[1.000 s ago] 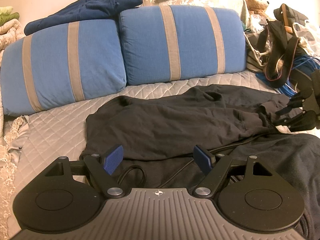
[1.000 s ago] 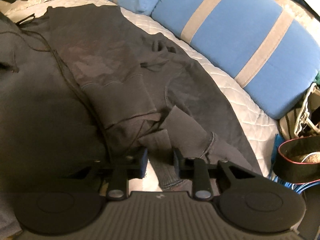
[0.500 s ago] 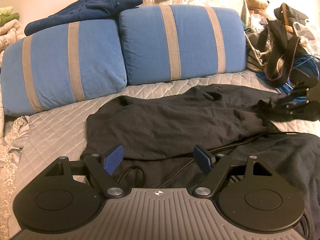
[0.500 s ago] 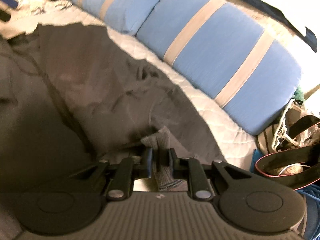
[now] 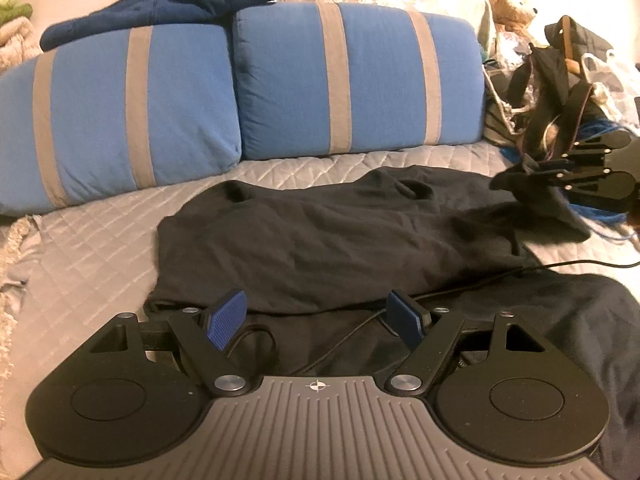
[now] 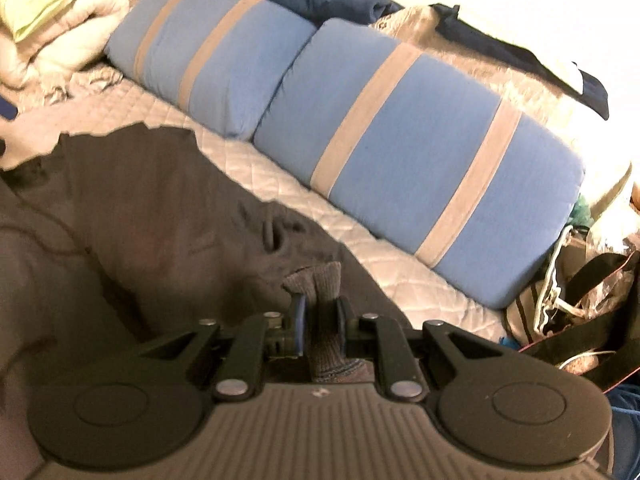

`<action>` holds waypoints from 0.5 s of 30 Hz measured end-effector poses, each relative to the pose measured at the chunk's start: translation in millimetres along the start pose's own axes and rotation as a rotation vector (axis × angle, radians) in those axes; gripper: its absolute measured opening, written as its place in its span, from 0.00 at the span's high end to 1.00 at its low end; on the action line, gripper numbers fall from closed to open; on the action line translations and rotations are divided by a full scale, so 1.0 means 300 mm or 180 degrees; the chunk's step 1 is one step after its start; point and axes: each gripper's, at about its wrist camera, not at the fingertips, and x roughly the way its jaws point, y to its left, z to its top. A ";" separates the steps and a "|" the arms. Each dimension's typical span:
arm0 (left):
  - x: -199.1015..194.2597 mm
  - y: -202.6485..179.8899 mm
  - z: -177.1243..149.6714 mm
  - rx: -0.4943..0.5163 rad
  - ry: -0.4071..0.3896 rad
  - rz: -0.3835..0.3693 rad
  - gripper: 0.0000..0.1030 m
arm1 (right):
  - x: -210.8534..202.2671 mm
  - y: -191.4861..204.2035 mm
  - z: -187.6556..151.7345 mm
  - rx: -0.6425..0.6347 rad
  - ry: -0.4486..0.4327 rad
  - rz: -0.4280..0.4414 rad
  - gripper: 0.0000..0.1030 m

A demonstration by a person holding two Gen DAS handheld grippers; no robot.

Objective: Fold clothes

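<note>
Quilted bed (image 5: 100, 248), two blue striped pillows (image 5: 352, 84) at back. Dark sweatshirt (image 5: 320, 236) spread across the quilt. Left tool (image 5: 318, 316): fingers apart, empty, low over the hem. Right tool (image 6: 319, 316): clamped on the sweatshirt's ribbed cuff (image 6: 318, 280), lifted.

A quilted bed (image 5: 100, 240) fills the frame's middle. A dark garment (image 5: 320, 240) lies spread at centre, two striped pillows (image 5: 352, 84) along the top (side by side), a cable (image 5: 580, 266) at right.
</note>
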 end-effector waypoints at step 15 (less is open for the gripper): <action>-0.103 0.047 0.339 -0.0238 -0.0298 -0.0414 0.25 | -0.072 -0.019 0.100 0.0454 -0.0303 0.0222 0.84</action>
